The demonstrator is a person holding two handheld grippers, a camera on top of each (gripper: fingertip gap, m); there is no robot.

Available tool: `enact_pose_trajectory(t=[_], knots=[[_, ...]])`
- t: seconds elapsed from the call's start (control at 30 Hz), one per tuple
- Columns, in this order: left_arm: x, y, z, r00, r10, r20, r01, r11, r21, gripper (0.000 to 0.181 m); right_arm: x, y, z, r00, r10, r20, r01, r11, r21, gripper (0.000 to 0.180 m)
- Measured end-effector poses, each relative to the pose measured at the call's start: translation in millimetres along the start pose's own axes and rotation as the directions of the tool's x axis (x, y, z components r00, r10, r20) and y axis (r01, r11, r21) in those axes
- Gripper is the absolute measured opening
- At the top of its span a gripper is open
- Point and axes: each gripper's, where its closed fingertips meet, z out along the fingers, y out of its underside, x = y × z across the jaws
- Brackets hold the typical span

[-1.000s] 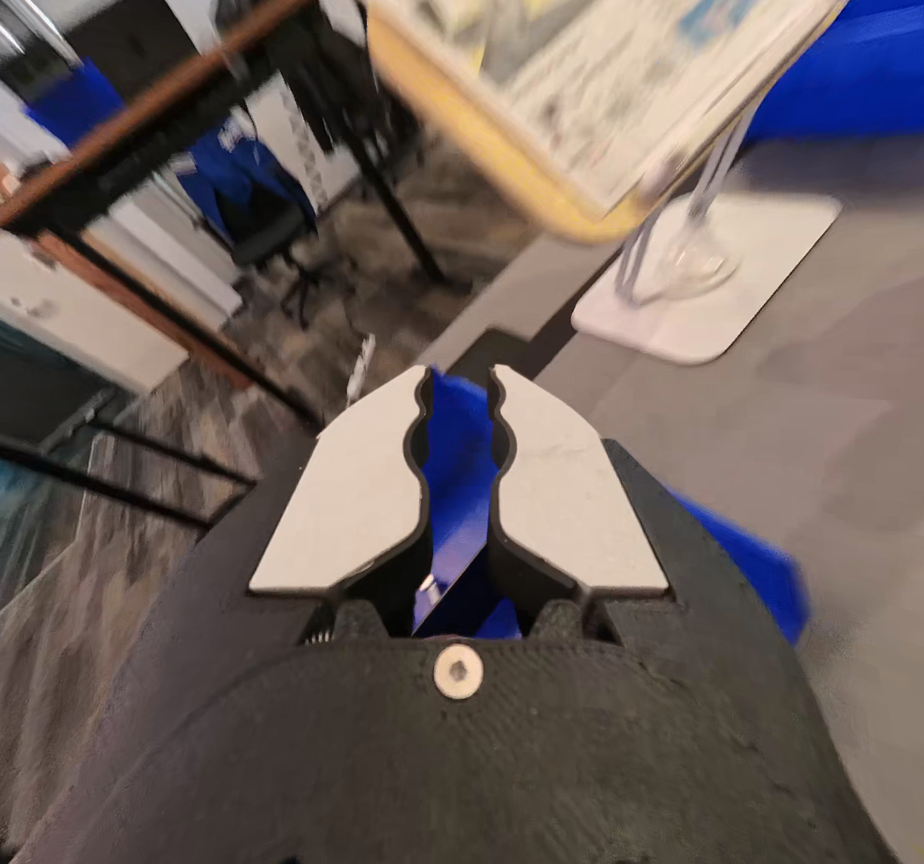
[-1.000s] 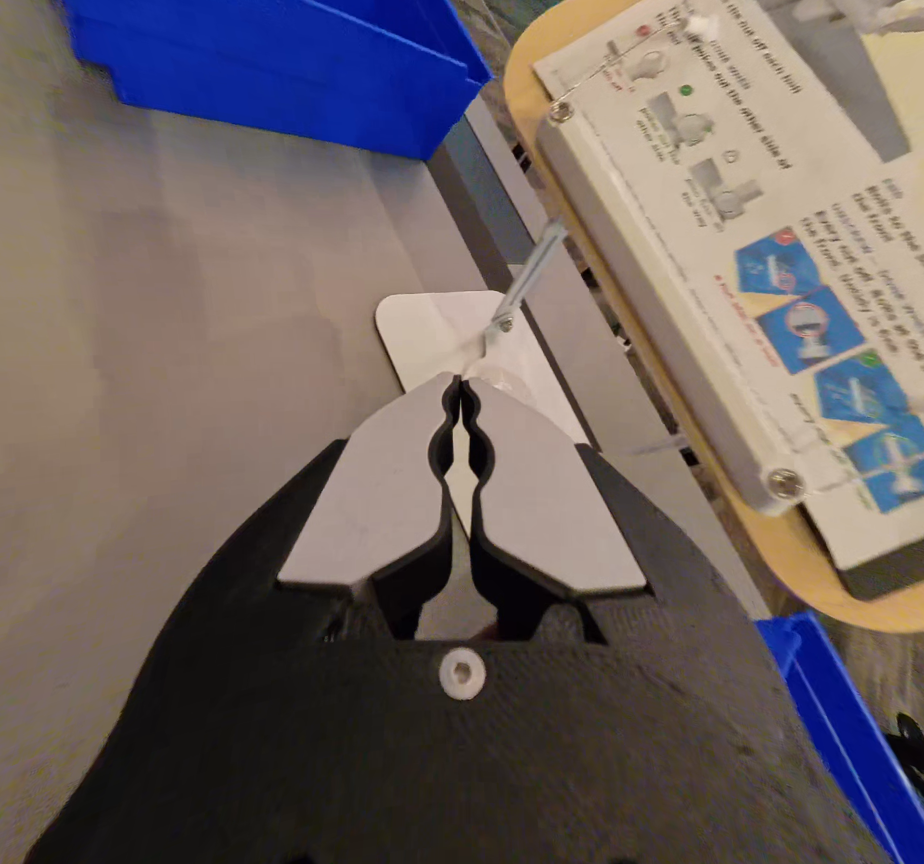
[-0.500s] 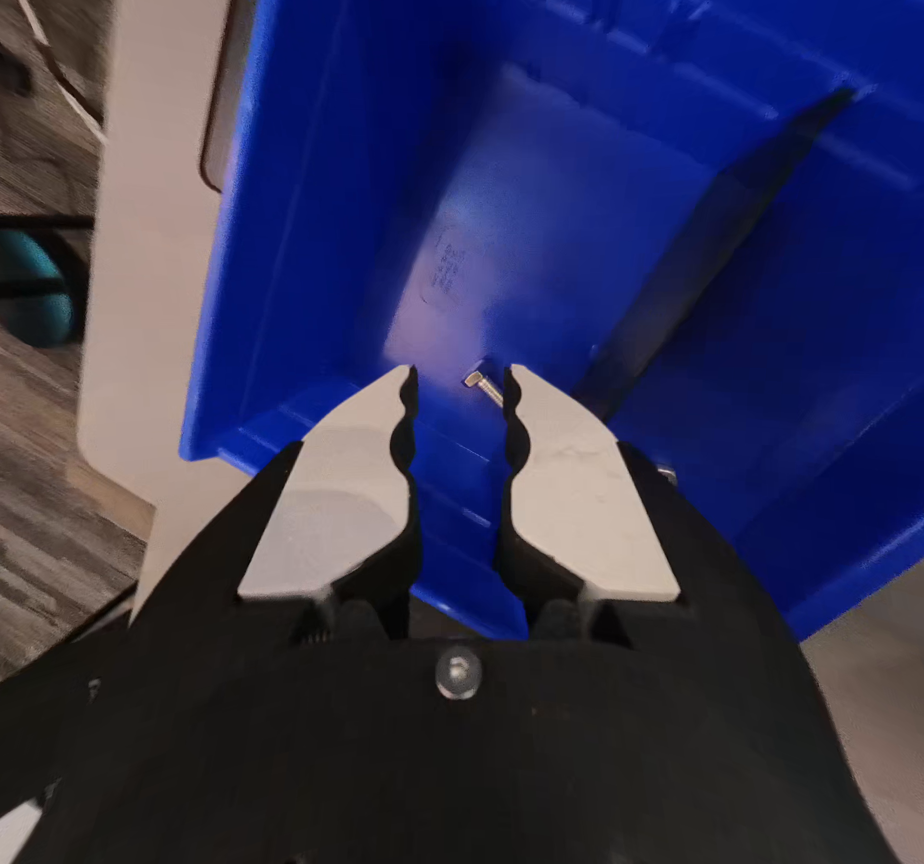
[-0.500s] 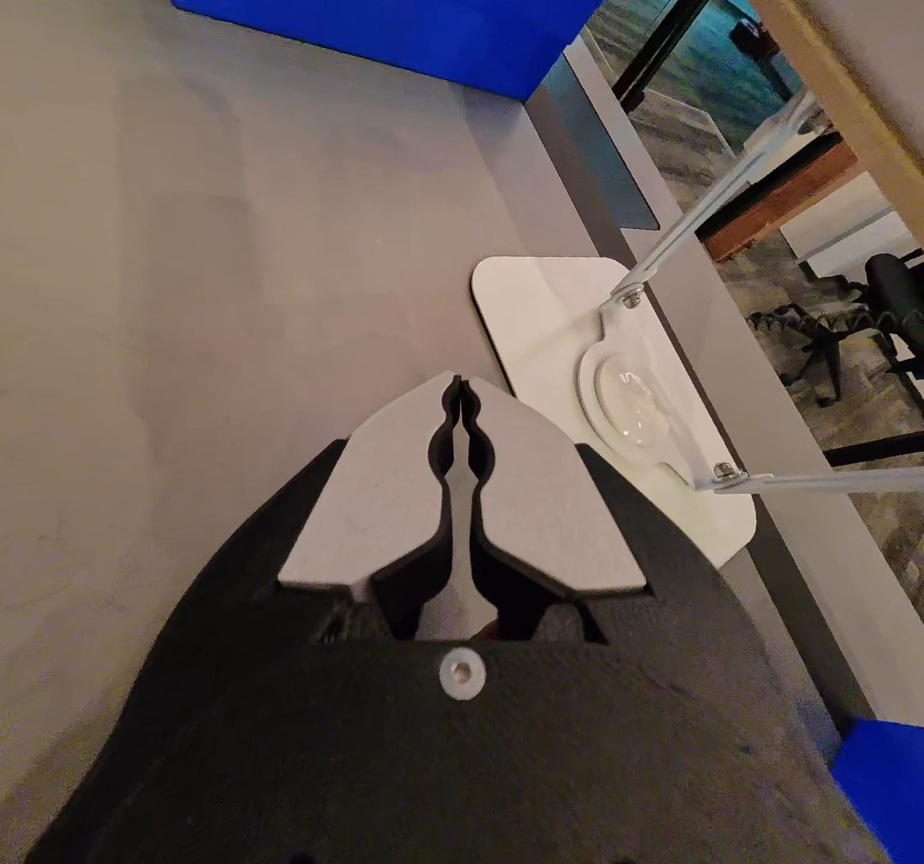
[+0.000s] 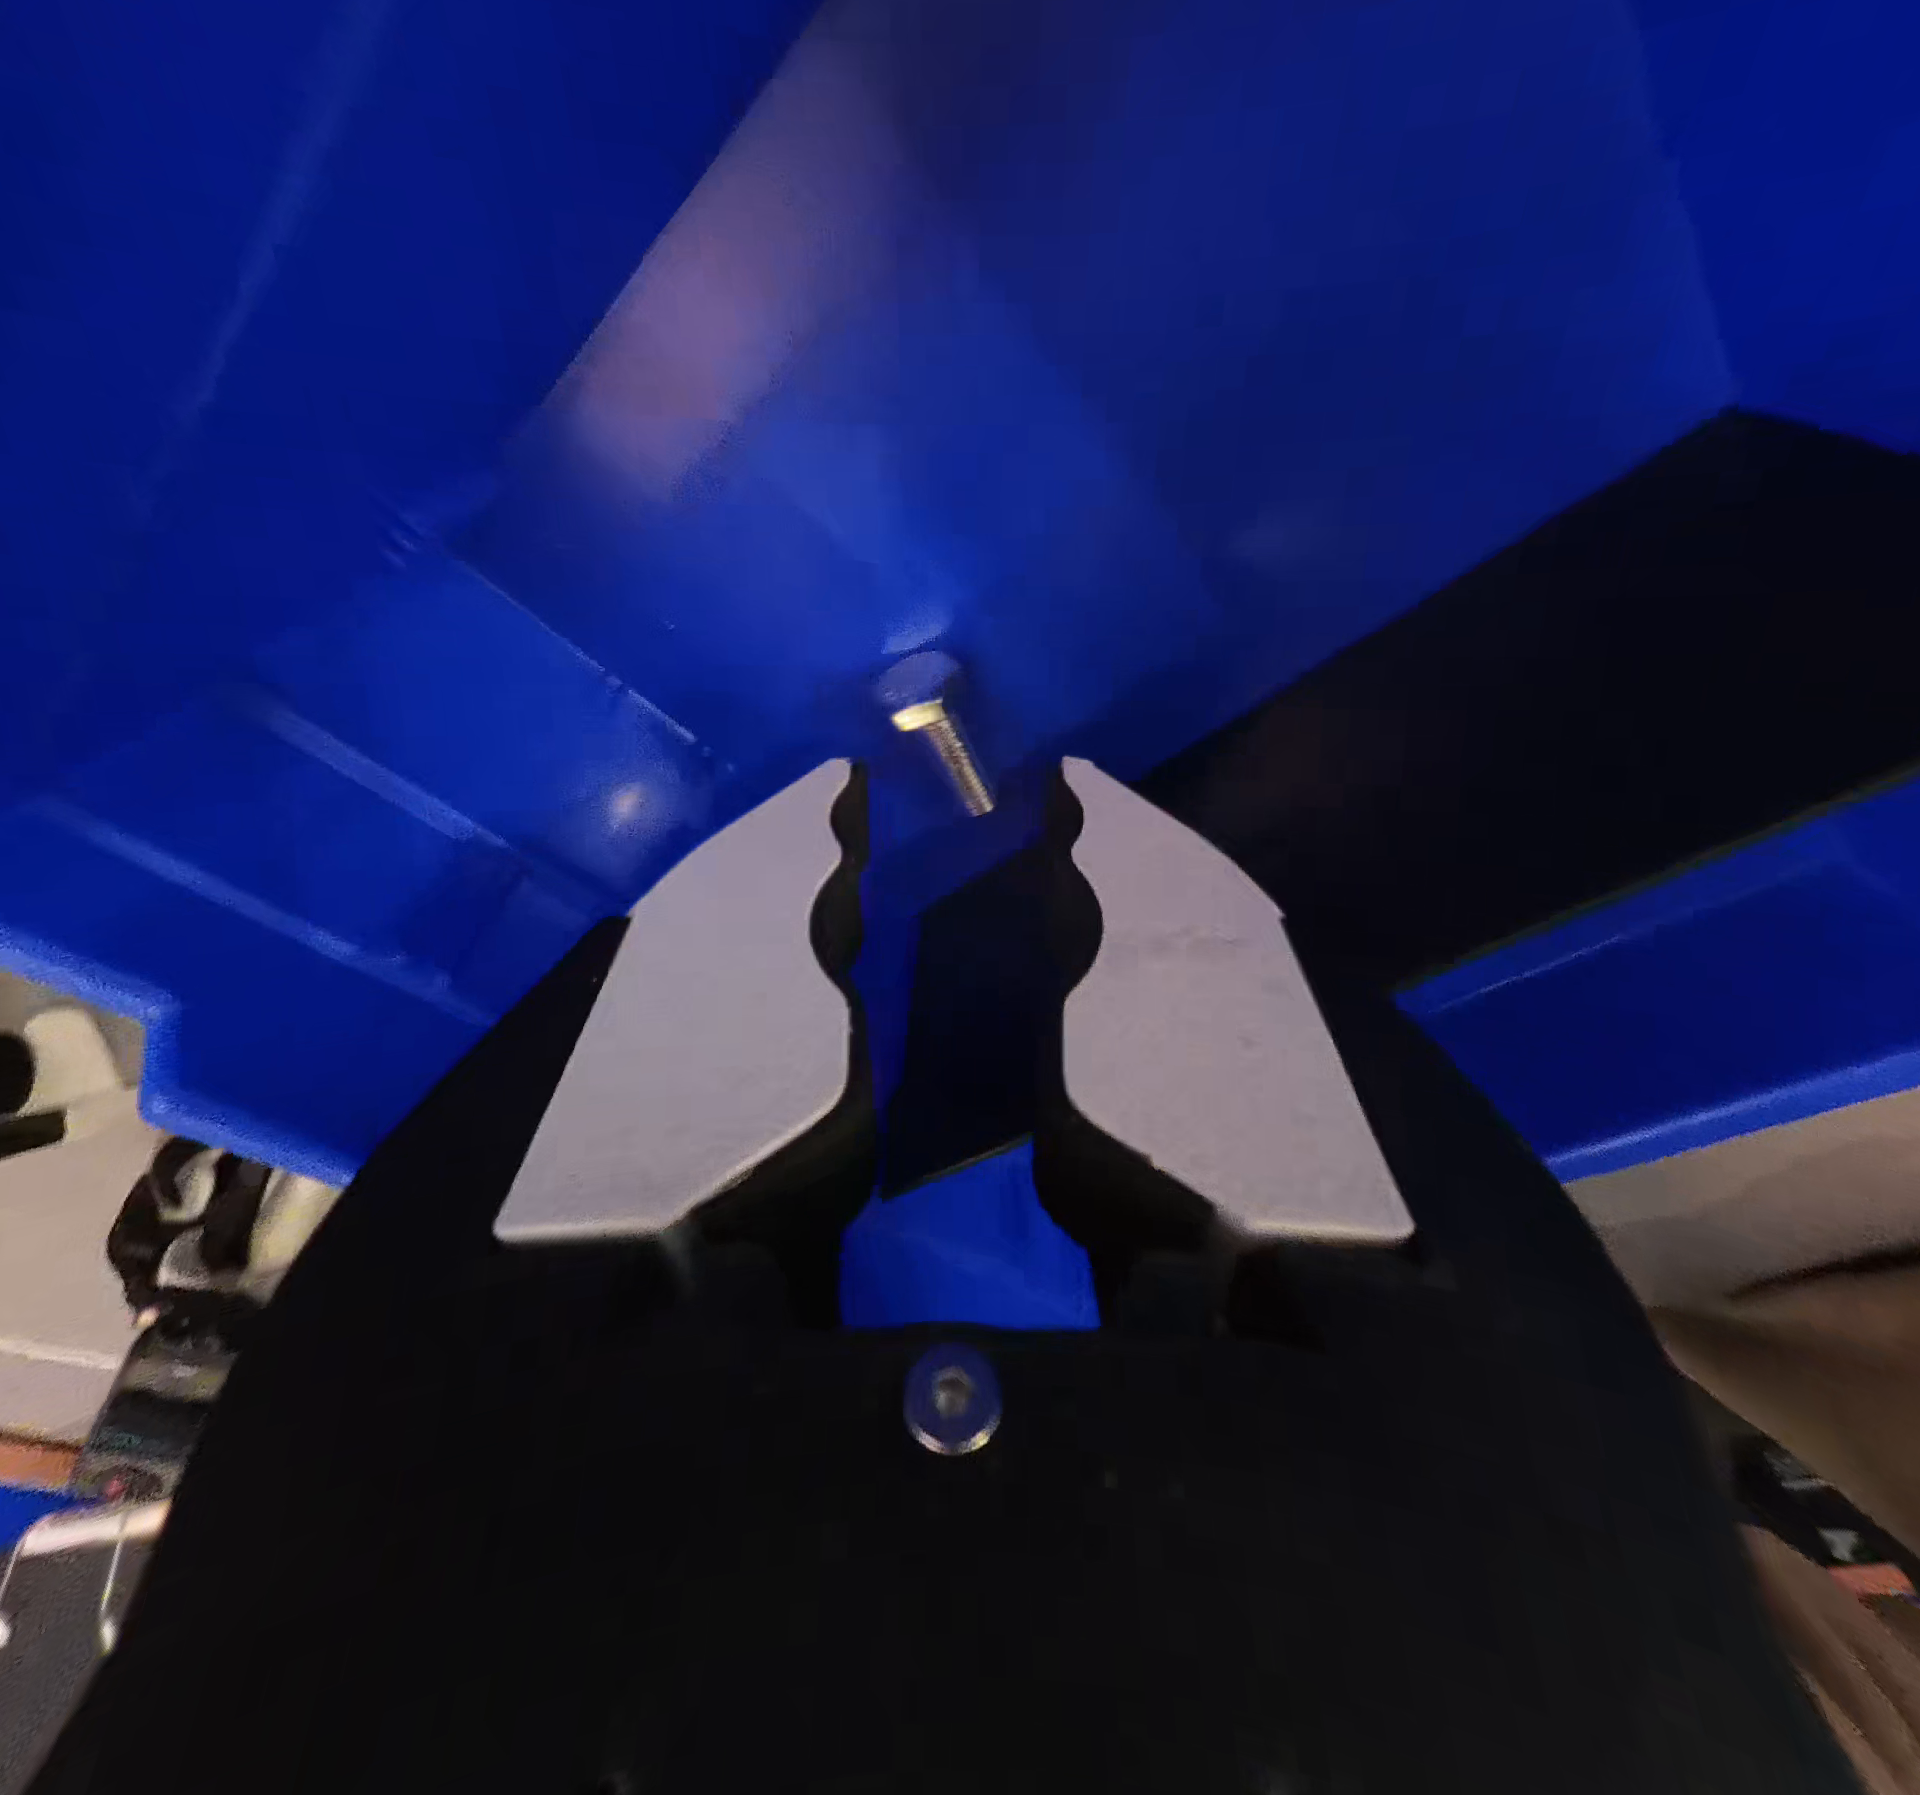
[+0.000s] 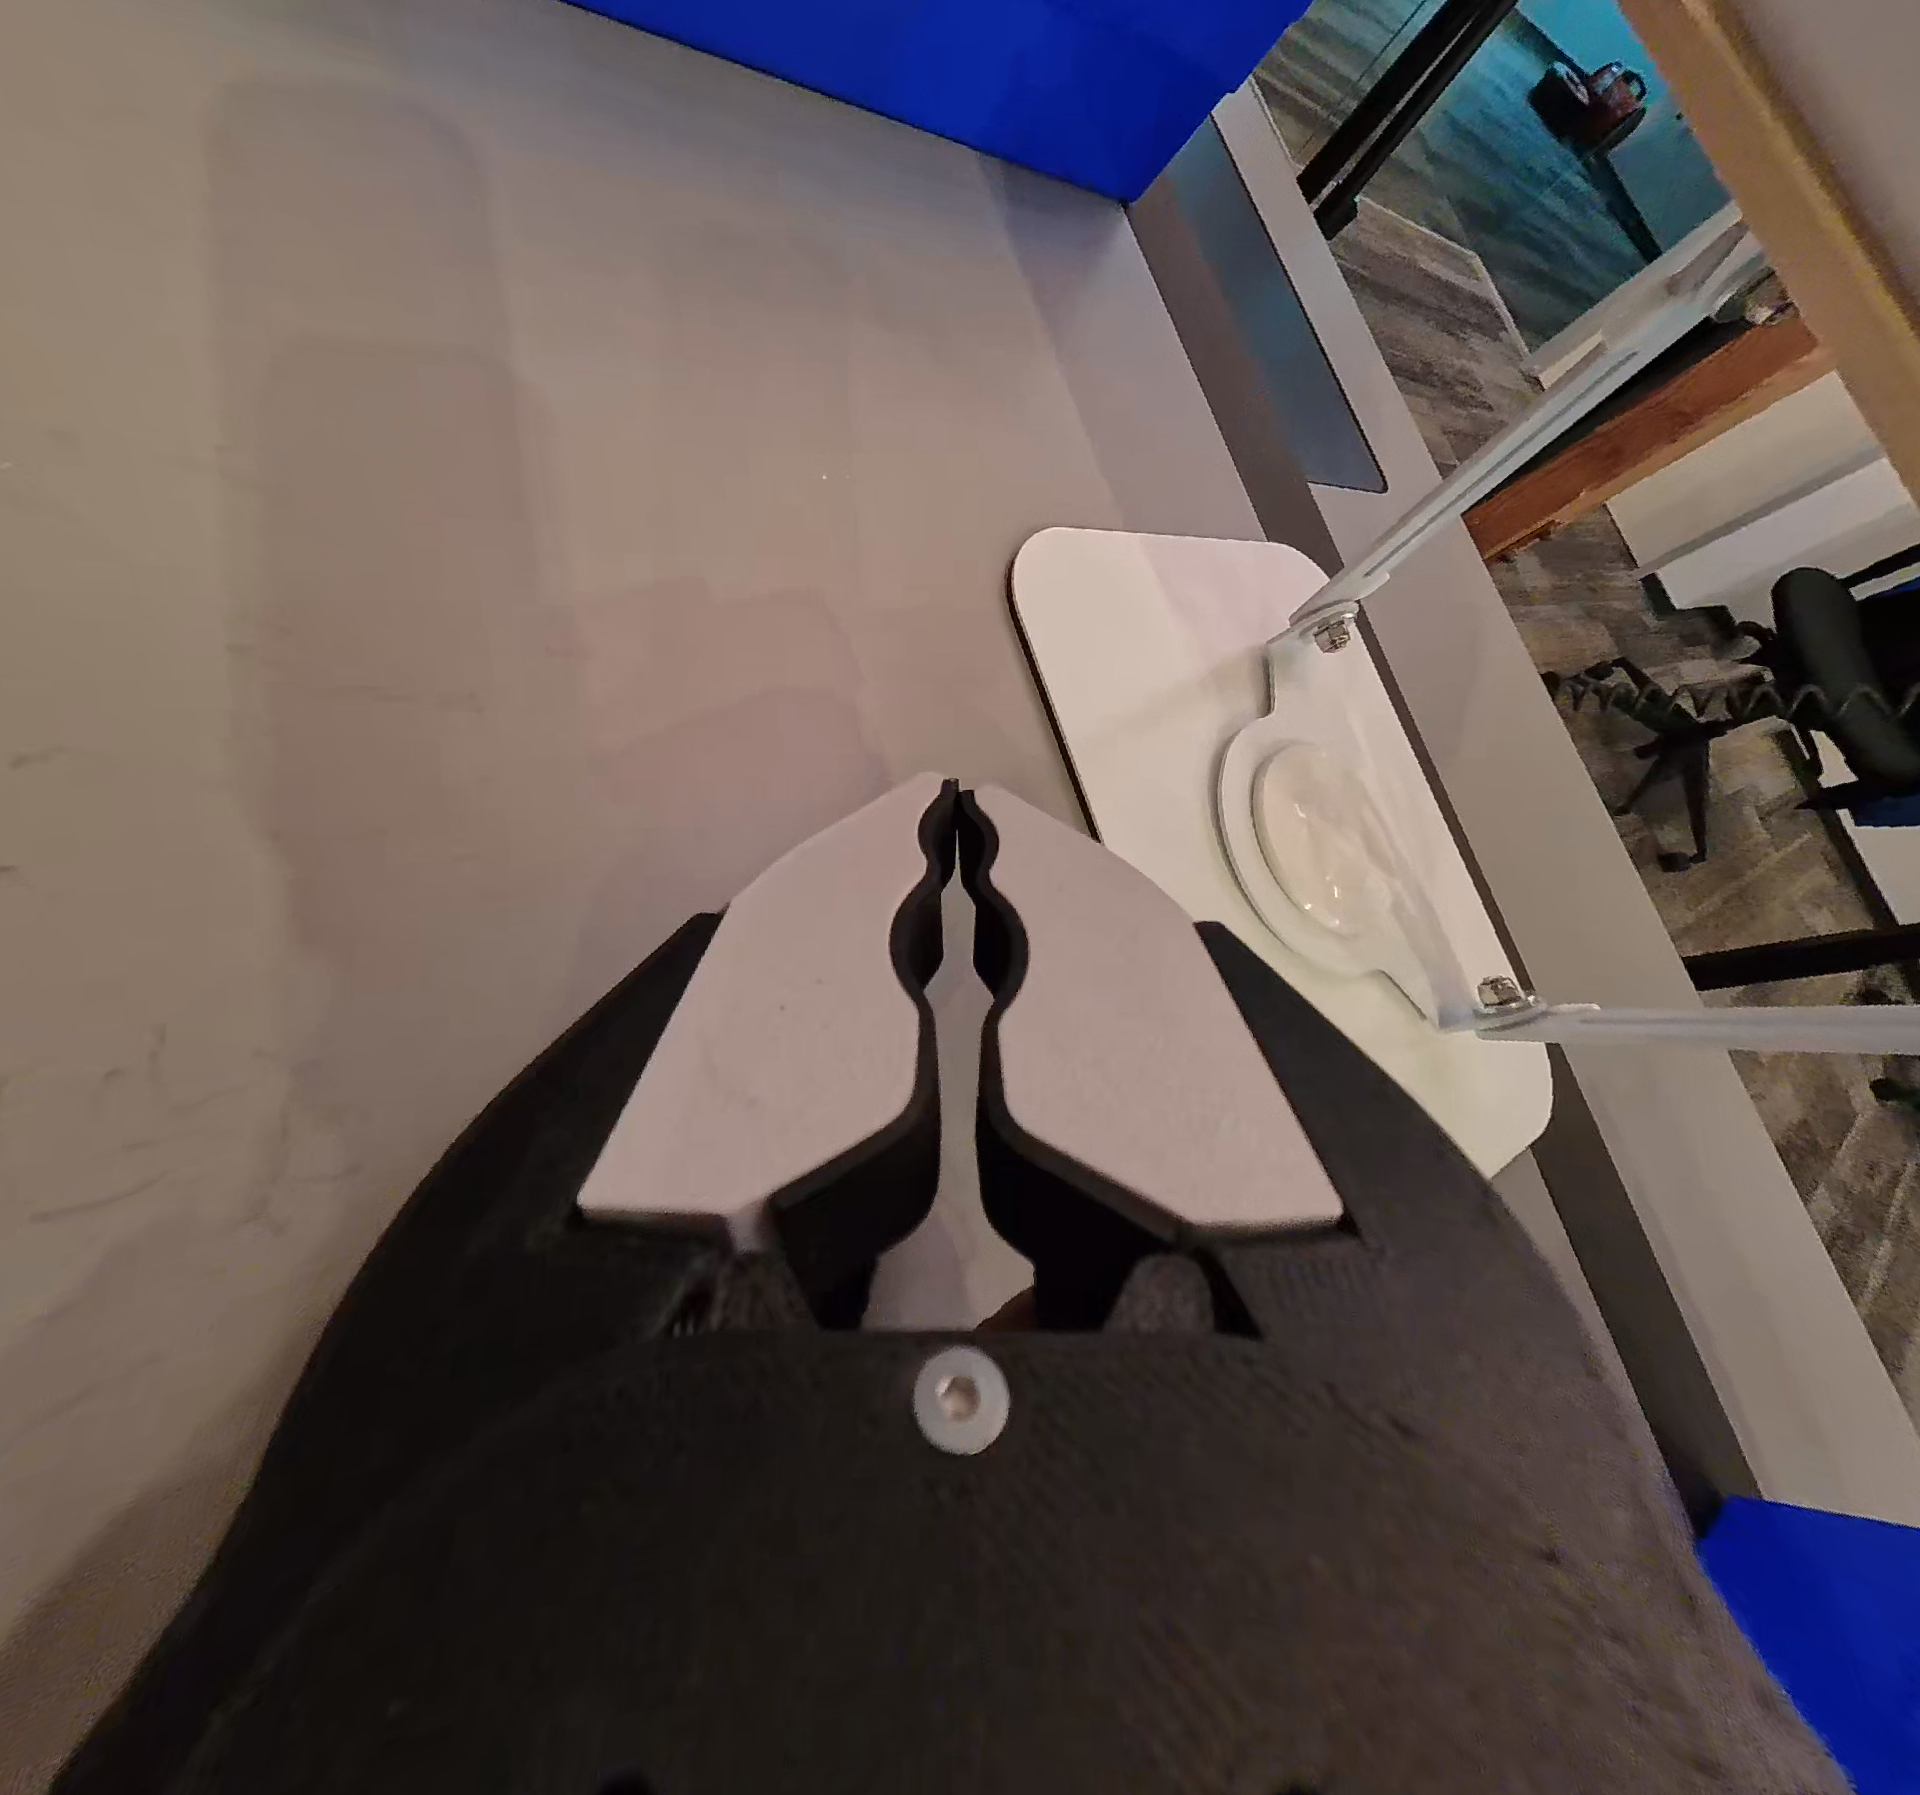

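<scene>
Steel bolt (image 5: 938,746) tip behind left gripper (image 5: 957,777)

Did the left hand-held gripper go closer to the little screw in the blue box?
Yes. The left hand-held gripper has pushed deeper into the blue bin, toward the bolt, which now lies just ahead of its open fingertips and looks bigger than before.

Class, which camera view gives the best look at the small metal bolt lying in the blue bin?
The left wrist view. There the bolt lies on the floor of the blue bin, just ahead of the open left gripper. The right wrist view shows only a bin's outer wall, so no bolt appears there.
</scene>
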Motion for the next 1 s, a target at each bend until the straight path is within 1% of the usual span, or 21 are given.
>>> enact_pose_trajectory(t=[0.03,0.1,0.17,0.2,0.33,0.37,0.4,0.57,0.6,0.67,0.73,0.77,0.8,0.83,0.9,0.97,1.0], knots=[[-3,0,2,1.0,-0.013,0.007,0.013,1.0,-0.009,0.035,0,0,0,1.0,0.003,0.001,-0.003,1.0,-0.001,0.0],[-4,-4,3,0.999,-0.04,-0.03,0.04,0.999,0.01,0.038,-1,1,1,1.0,-0.002,0.002,0.002,1.0,-0.004,0.0],[-9,0,8,0.998,-0.063,-0.016,0.062,0.998,-0.009,0.036,-3,1,2,1.0,-0.012,0.006,0.012,1.0,-0.008,0.0],[-9,4,11,0.998,-0.069,-0.011,0.069,0.997,-0.033,0.032,-3,1,2,1.0,-0.016,0.005,0.016,1.0,-0.008,0.0],[-10,7,29,0.996,-0.09,-0.025,0.088,0.993,-0.076,0.031,-3,2,2,1.0,-0.023,0.002,0.023,1.0,-0.01,0.0],[-10,6,29,0.996,-0.09,-0.015,0.088,0.994,-0.068,0.027,-3,2,2,1.0,-0.022,0.001,0.022,1.0,-0.01,0.0],[-10,7,29,0.997,-0.082,-0.016,0.08,0.994,-0.072,0.019,-2,2,2,1.0,-0.02,0.0,0.02,1.0,-0.01,0.0],[-11,5,26,0.999,-0.02,0.025,0.021,0.999,-0.049,0.019,-3,2,2,1.0,-0.024,0.003,0.024,1.0,-0.014,0.0],[-11,2,22,0.999,-0.013,0.034,0.014,1.0,-0.016,0.019,-4,2,2,1.0,-0.024,0.002,0.024,1.0,-0.012,0.0],[-14,-6,7,0.997,-0.006,0.071,-0.001,0.996,0.093,0.019,-3,1,2,1.0,-0.028,-0.002,0.028,1.0,-0.009,0.0],[-19,-14,-17,0.994,-0.031,0.108,0.005,0.972,0.233,0.019,-3,1,1,1.0,-0.024,-0.005,0.024,1.0,-0.007,0.0],[-17,-18,-32,0.993,-0.018,0.118,-0.021,0.948,0.318,0.019,-3,0,1,1.0,-0.02,-0.004,0.02,1.0,-0.003,0.0],[-7,-22,-47,0.995,0.012,0.1,-0.052,0.91,0.411,0.019,-3,-1,1,1.0,-0.015,-0.004,0.015,1.0,0.004,0.0],[0,-24,-64,0.997,-0.003,0.076,-0.034,0.869,0.494,0.019,-2,-2,1,1.0,-0.011,-0.01,0.011,1.0,0.01,0.0],[22,-22,-96,0.997,0.039,0.07,-0.075,0.775,0.627,0.019,1,-5,-1,1.0,-0.001,-0.02,0.001,1.0,0.026,0.0],[44,-19,-130,0.996,0.051,0.067,-0.083,0.653,0.753,0.019,3,-11,-4,0.999,0.022,-0.028,-0.02,0.998,0.055,0.0],[62,-18,-147,0.992,0.1,0.081,-0.123,0.568,0.814,0.019,3,-15,-6,0.999,0.036,-0.027,-0.034,0.997,0.076,0.0]])
